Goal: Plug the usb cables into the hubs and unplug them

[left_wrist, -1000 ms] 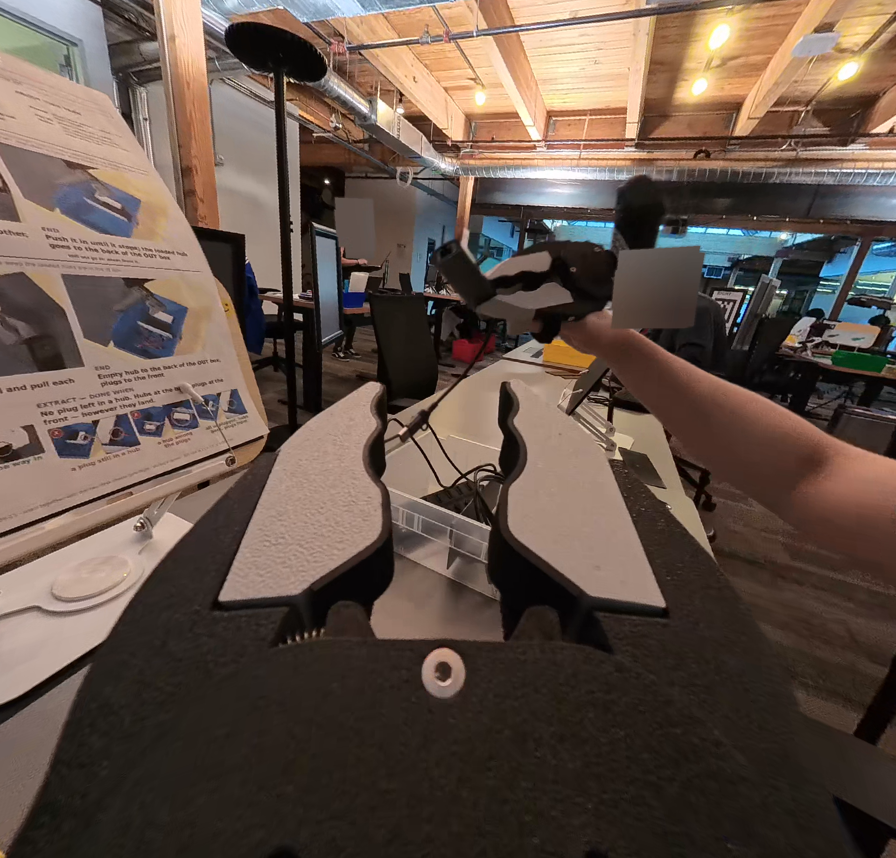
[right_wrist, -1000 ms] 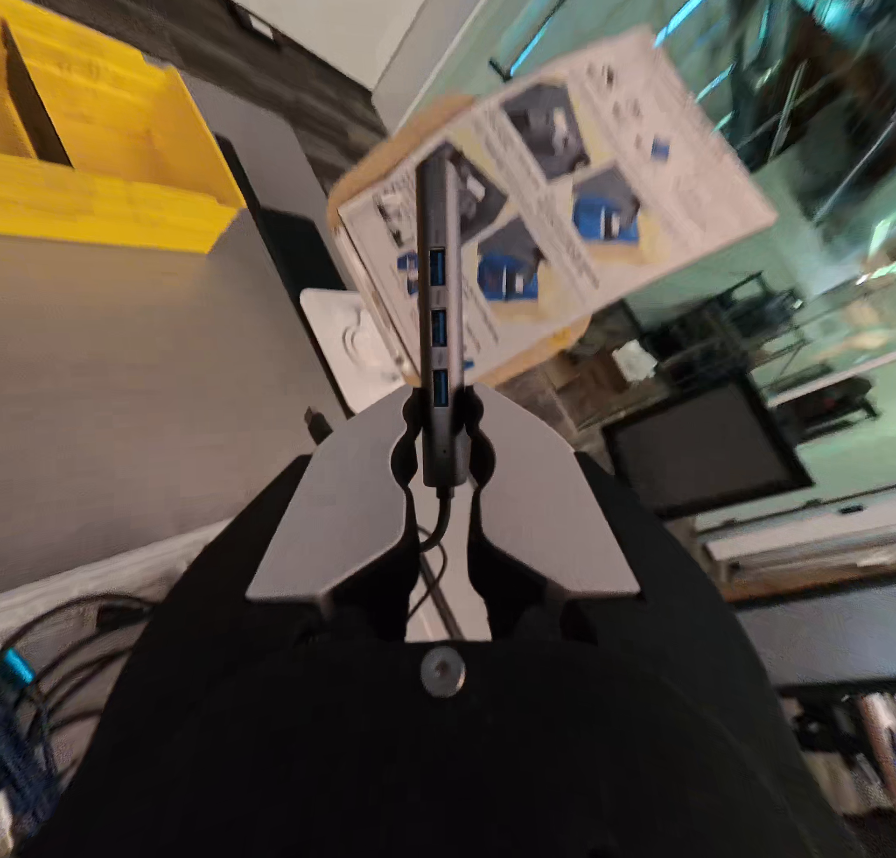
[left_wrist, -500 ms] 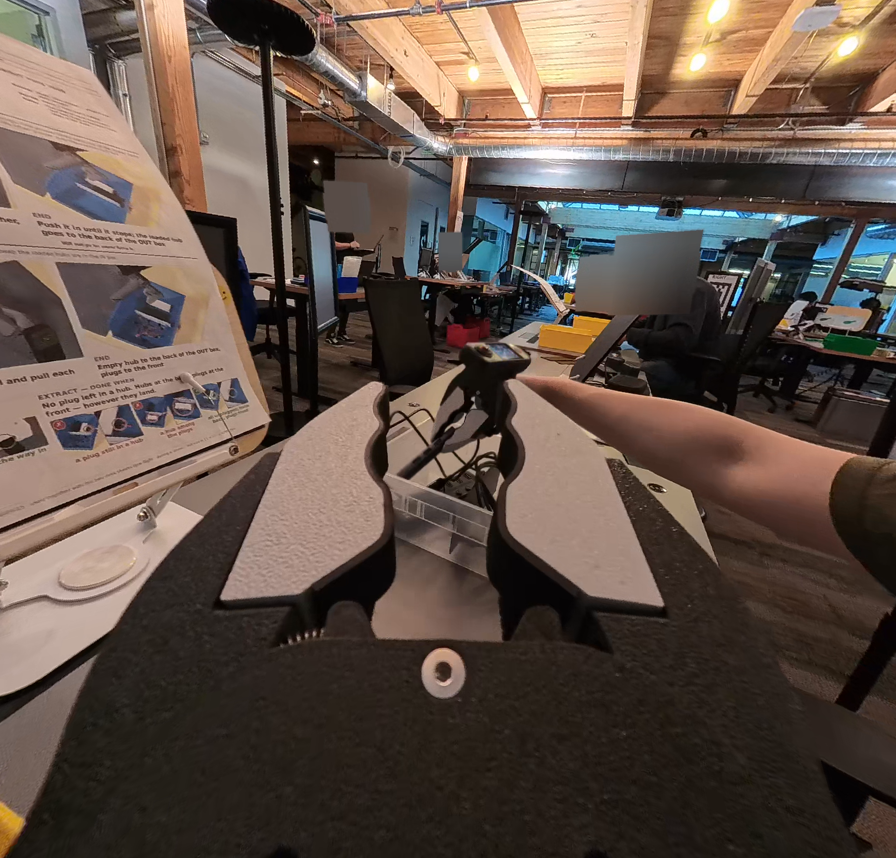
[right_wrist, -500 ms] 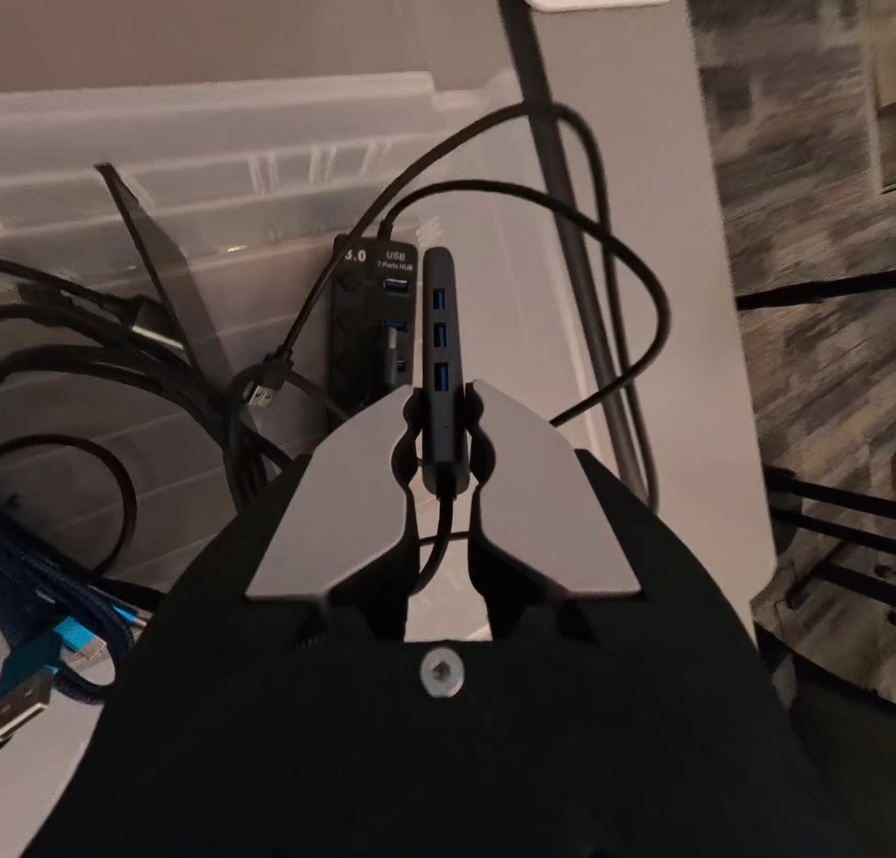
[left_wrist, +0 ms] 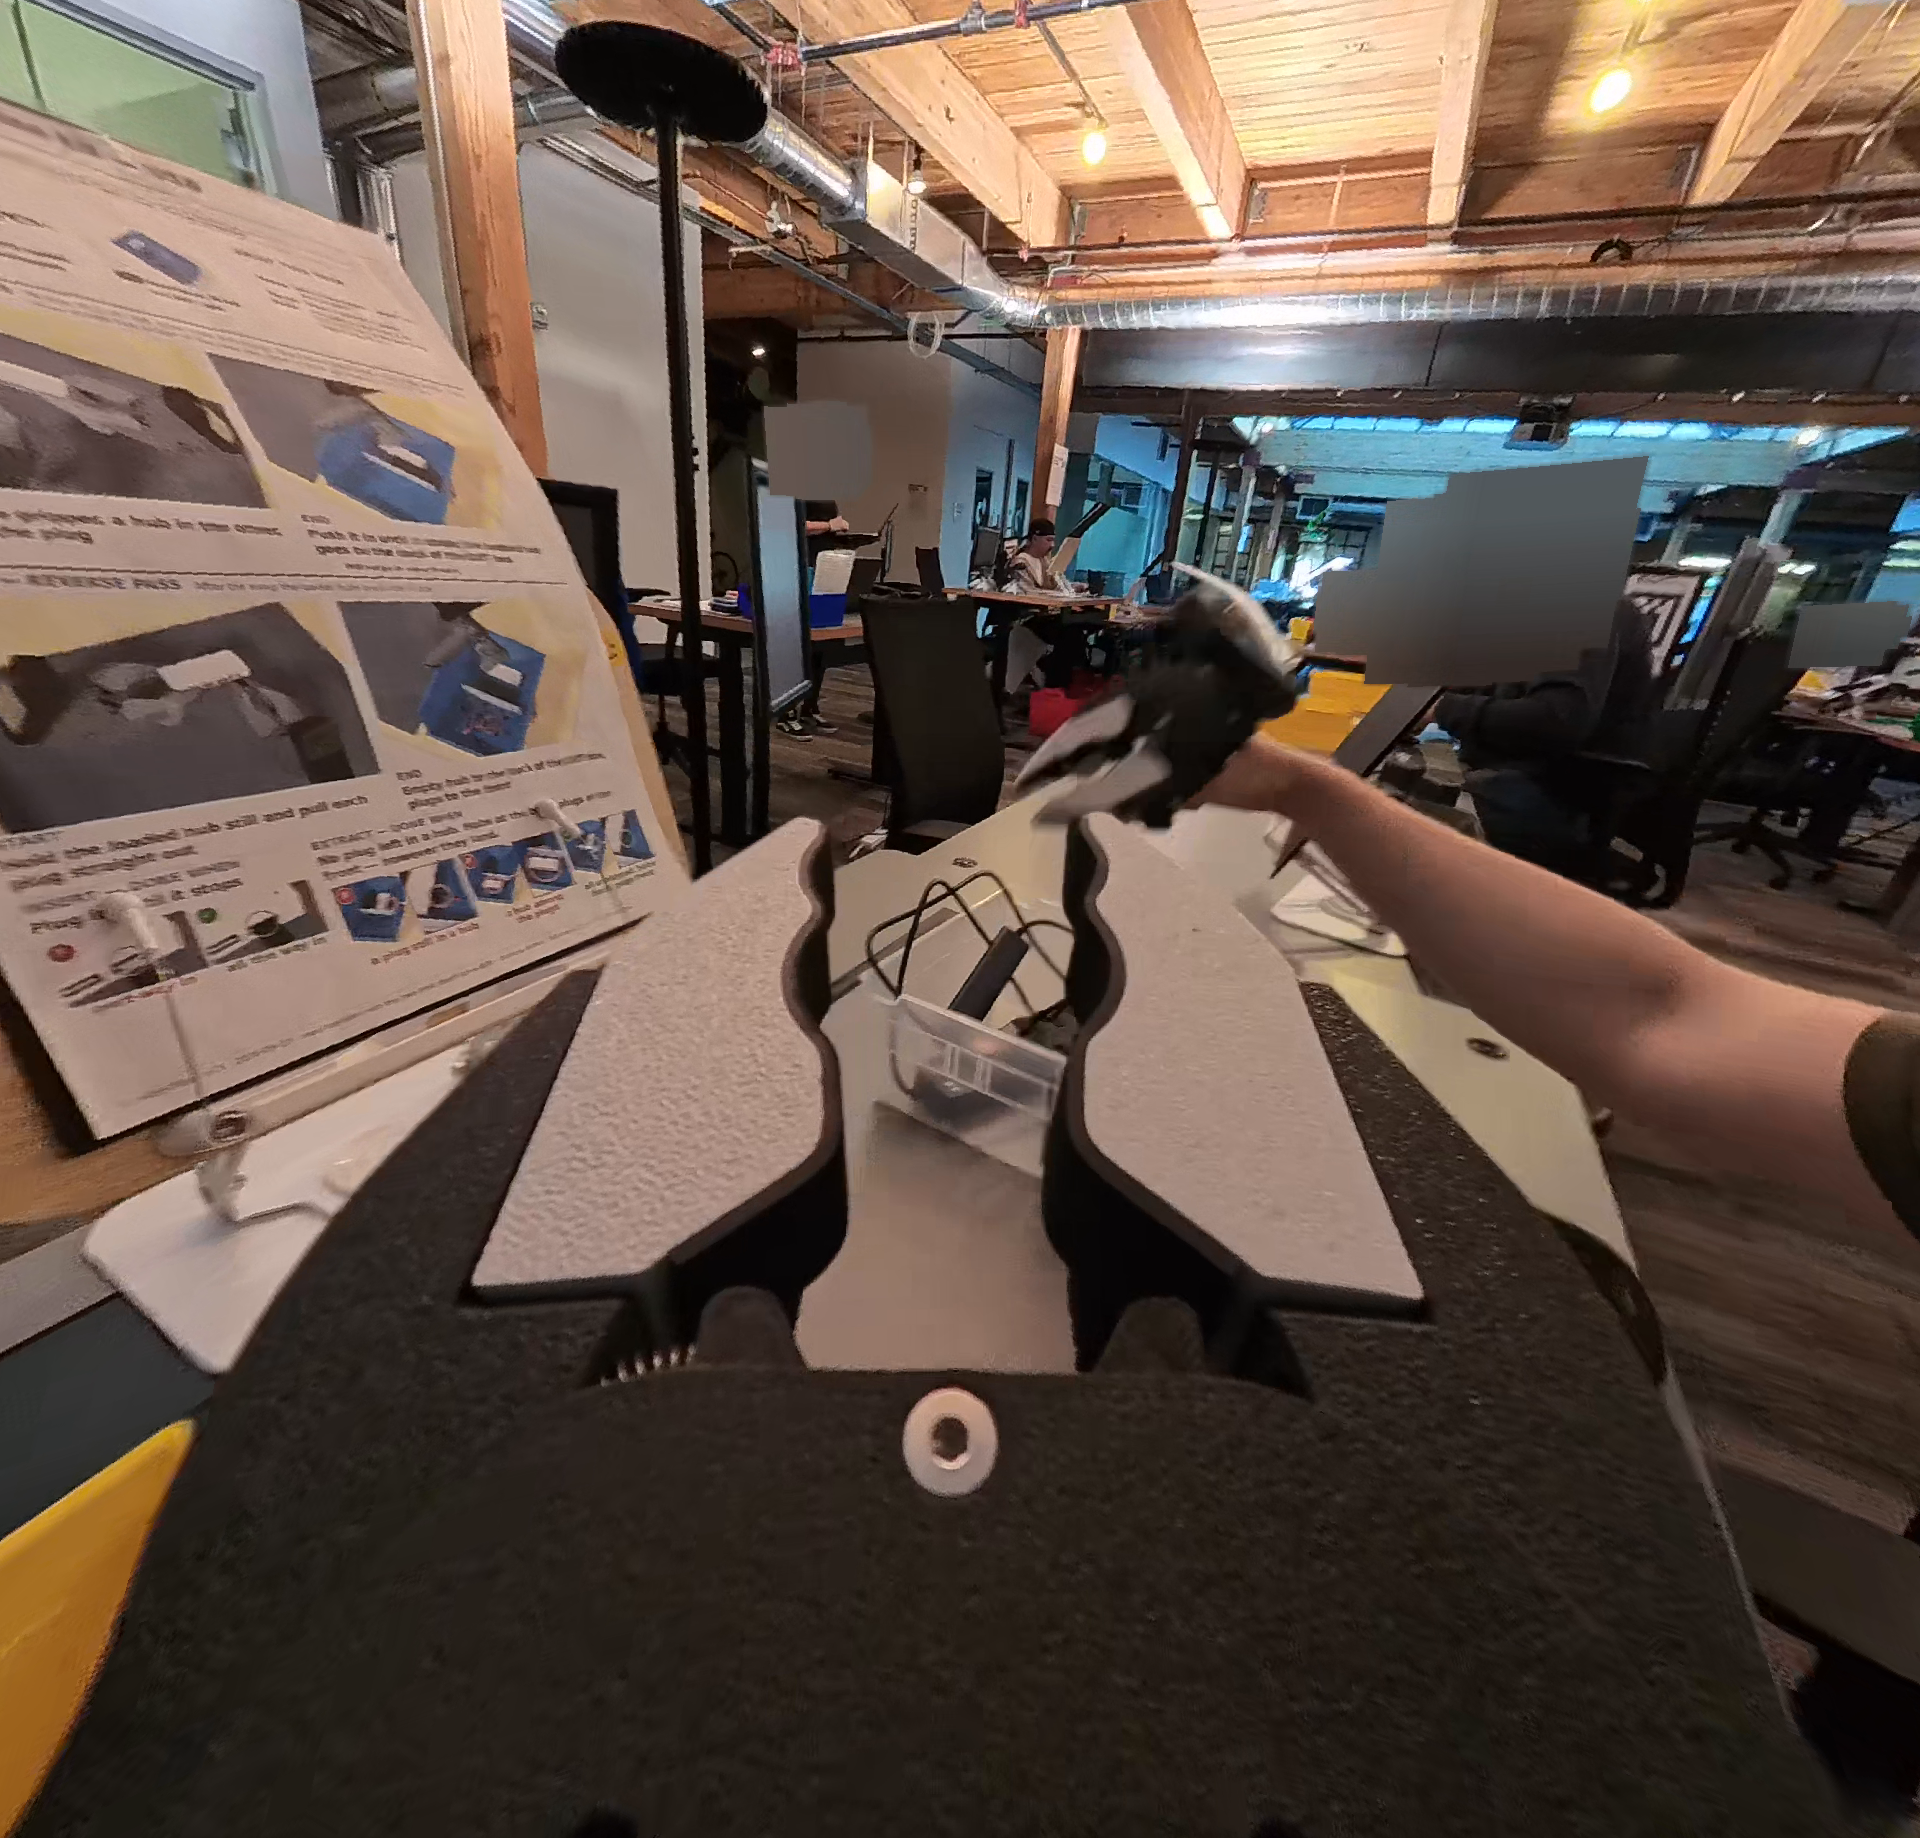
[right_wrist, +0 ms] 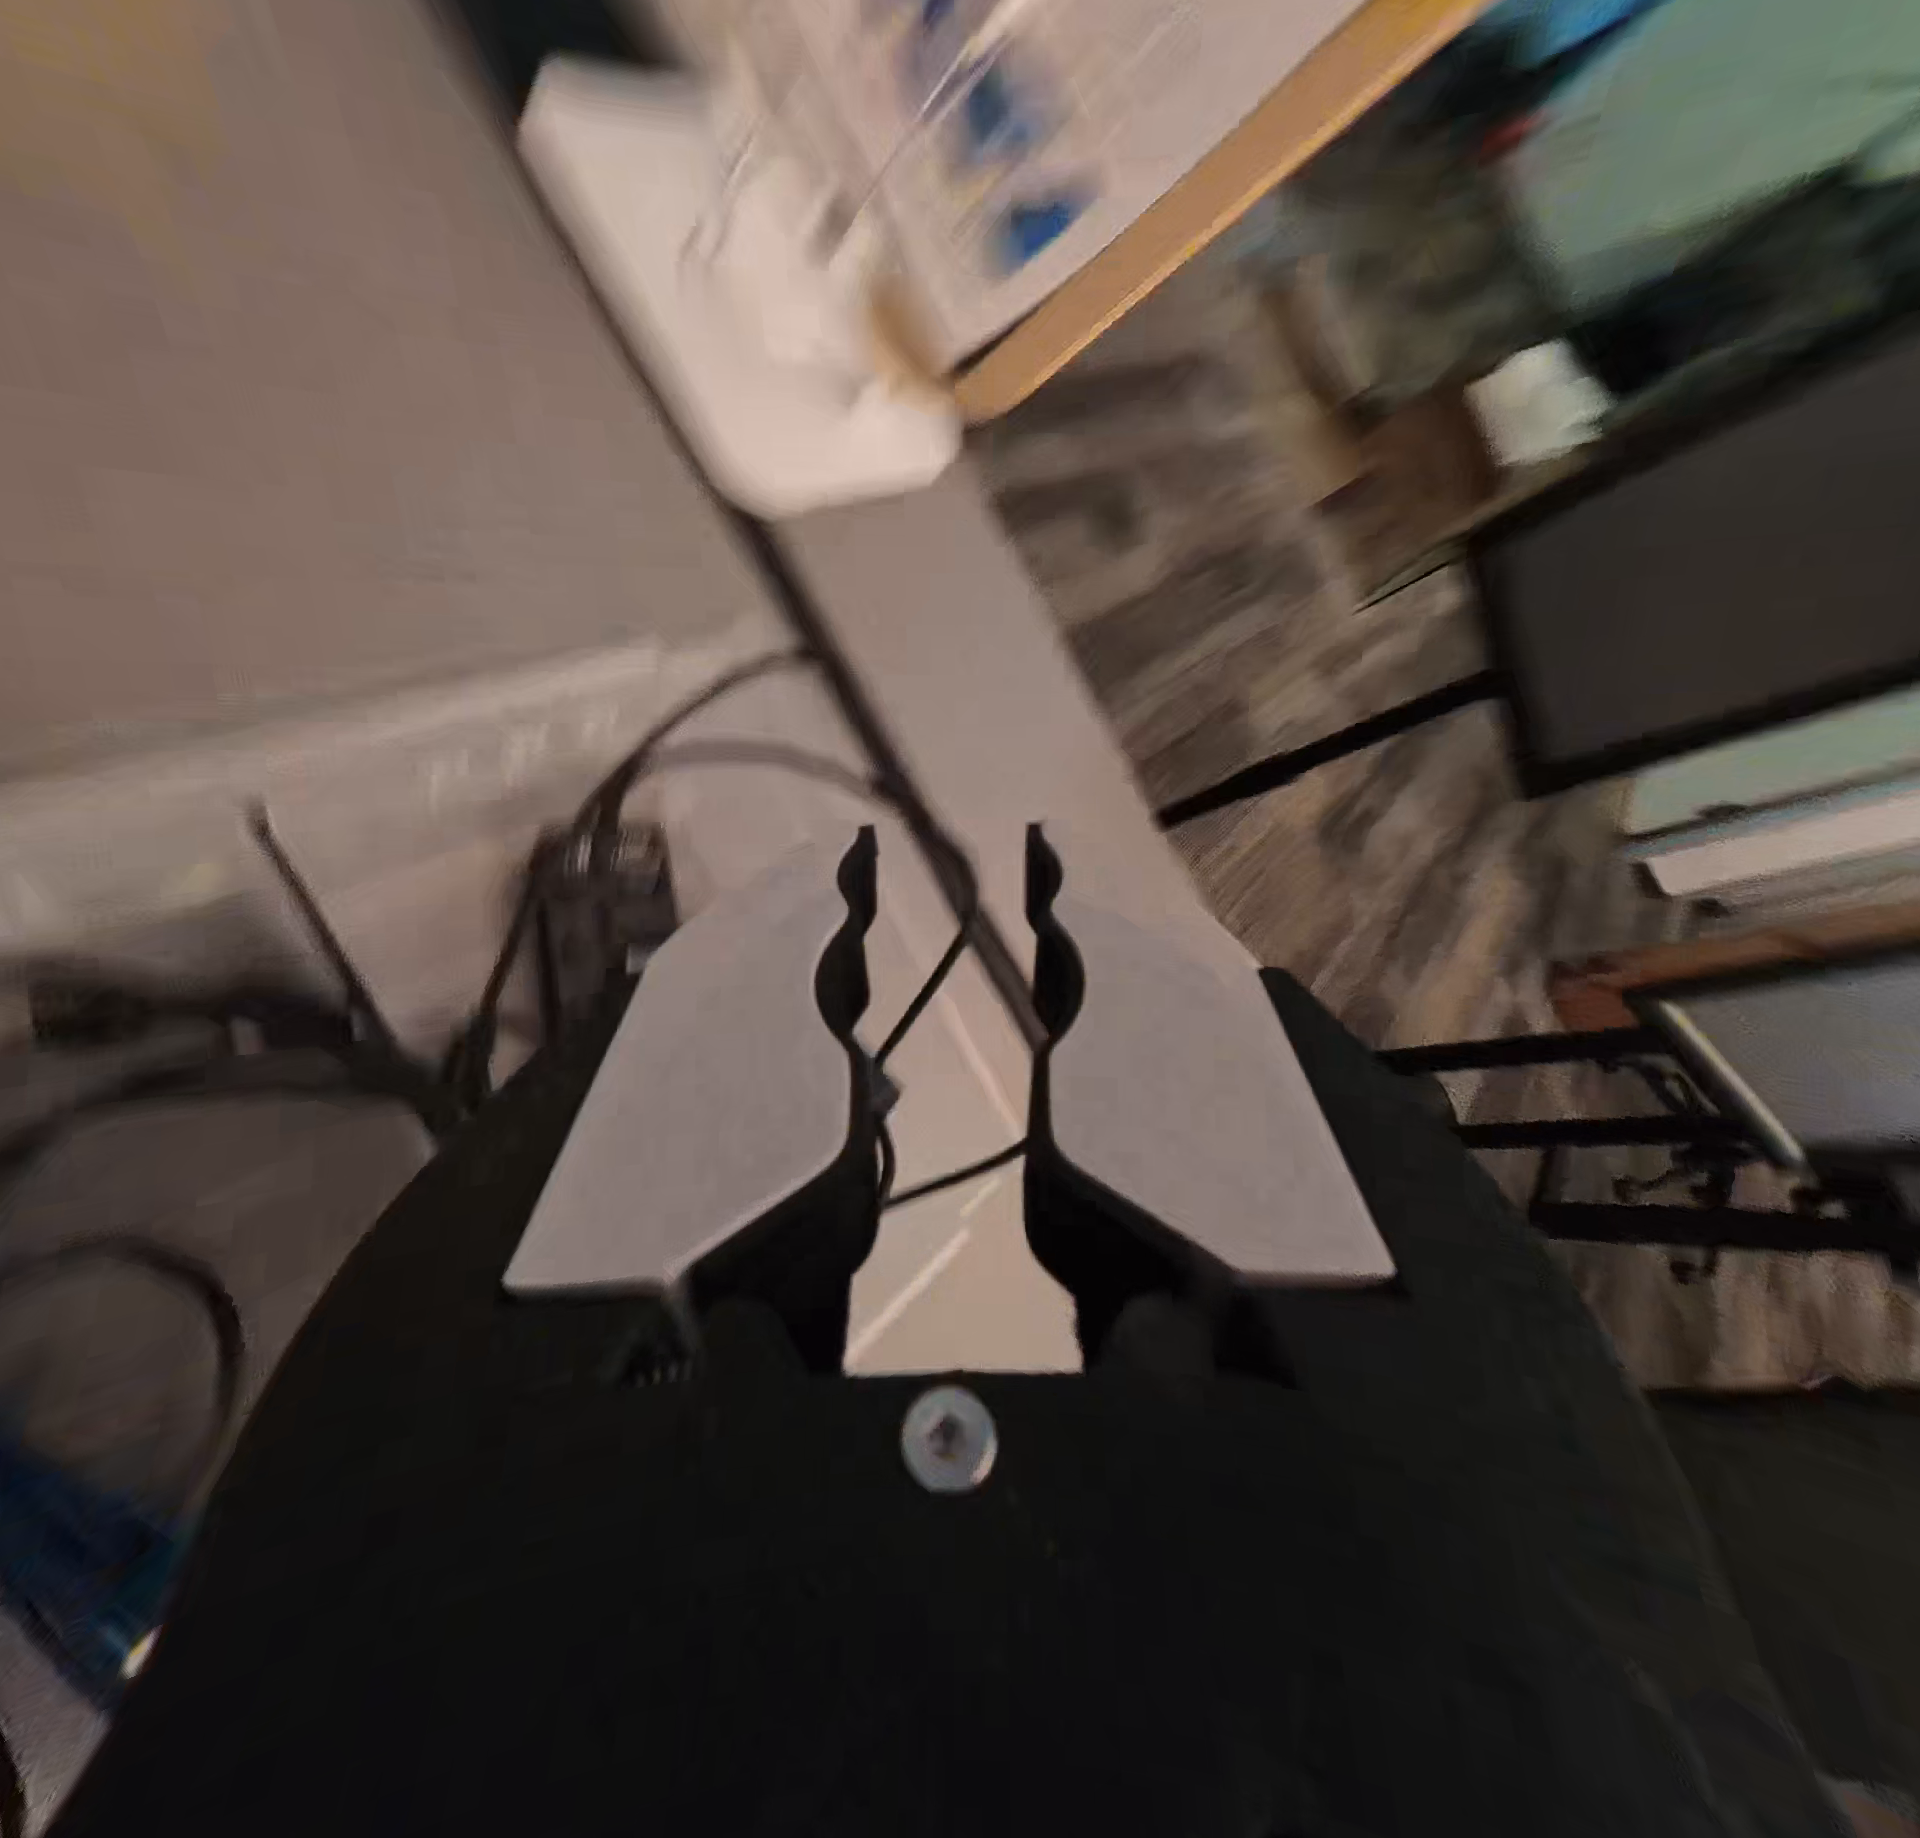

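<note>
Released since half a second ago, the hub [left_wrist: 992, 967] lies in the clear bin [left_wrist: 977, 1076] ahead; right gripper [right_wrist: 948, 838] lifted clear, jaws apart, empty; left gripper [left_wrist: 945, 838] wide, empty.

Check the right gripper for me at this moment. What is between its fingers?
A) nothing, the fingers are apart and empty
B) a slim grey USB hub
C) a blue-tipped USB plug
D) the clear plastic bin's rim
A: in the right wrist view the right gripper has its fingers spread with only table and loose black cables visible through the gap, nothing clamped.
</note>
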A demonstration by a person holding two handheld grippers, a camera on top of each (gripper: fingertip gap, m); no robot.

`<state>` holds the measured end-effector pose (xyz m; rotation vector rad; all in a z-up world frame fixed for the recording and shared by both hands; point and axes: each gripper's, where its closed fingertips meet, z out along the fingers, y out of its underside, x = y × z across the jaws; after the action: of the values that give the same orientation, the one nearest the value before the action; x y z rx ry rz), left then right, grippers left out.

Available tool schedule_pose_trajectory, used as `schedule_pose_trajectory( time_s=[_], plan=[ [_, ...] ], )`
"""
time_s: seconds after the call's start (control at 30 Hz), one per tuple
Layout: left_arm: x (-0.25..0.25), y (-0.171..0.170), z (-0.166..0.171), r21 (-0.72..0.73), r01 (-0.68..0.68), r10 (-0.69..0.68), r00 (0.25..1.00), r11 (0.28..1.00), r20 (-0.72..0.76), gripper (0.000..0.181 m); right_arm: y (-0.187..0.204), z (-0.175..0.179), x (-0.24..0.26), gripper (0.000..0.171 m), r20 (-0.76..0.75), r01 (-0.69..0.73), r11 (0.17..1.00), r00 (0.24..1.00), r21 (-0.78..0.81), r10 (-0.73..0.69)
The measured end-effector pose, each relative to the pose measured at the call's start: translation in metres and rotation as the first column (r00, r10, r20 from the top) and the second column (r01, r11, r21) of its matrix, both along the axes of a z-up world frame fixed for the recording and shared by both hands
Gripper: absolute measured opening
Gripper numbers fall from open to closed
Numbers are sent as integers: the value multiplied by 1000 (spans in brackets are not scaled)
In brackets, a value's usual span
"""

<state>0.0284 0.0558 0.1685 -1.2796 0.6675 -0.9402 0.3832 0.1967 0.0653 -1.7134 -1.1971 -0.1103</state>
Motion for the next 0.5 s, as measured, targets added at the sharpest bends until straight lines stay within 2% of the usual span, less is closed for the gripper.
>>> schedule_pose_trajectory(
  time_s=[0.07, 0.1, 0.17, 0.27, 0.33, 0.37, 0.43, 0.5],
  plan=[
    [-18, -1, 4, 15, -58, 59, 997, 998, -49, 41, -21, 51, 11, 39, -278, 140, 987, 954, 73, -115],
    [-29, 0, 6, 24, -104, 106, 992, 994, -73, 41, -36, 62, 18, 41, -388, 195, 979, 908, 60, -157],
    [-54, 1, 8, 38, -206, 210, 969, 978, -129, 41, -60, 57, 35, 41, -500, 287, 958, 829, -1, -249],
    [-93, 3, 1, 36, -355, 353, 905, 934, -239, 40, -72, 4, 66, 35, -496, 429, 887, 741, -169, -453],
    [-123, 6, -16, -6, -467, 435, 828, 884, -354, 40, -70, -33, 87, 32, -393, 478, 819, 719, -318, -573],
    [-141, 8, -26, -31, -528, 471, 780, 848, -413, 40, -73, -50, 98, 29, -327, 508, 766, 702, -394, -633],
    [-180, 12, -46, -76, -648, 534, 683, 758, -498, 40, -83, -76, 108, 27, -251, 492, 725, 715, -482, -652],
    [-214, 15, -72, -170, -726, 537, 626, 667, -566, 40, -91, -94, 119, 29, -208, 494, 669, 697, -555, -686]
  ],
)
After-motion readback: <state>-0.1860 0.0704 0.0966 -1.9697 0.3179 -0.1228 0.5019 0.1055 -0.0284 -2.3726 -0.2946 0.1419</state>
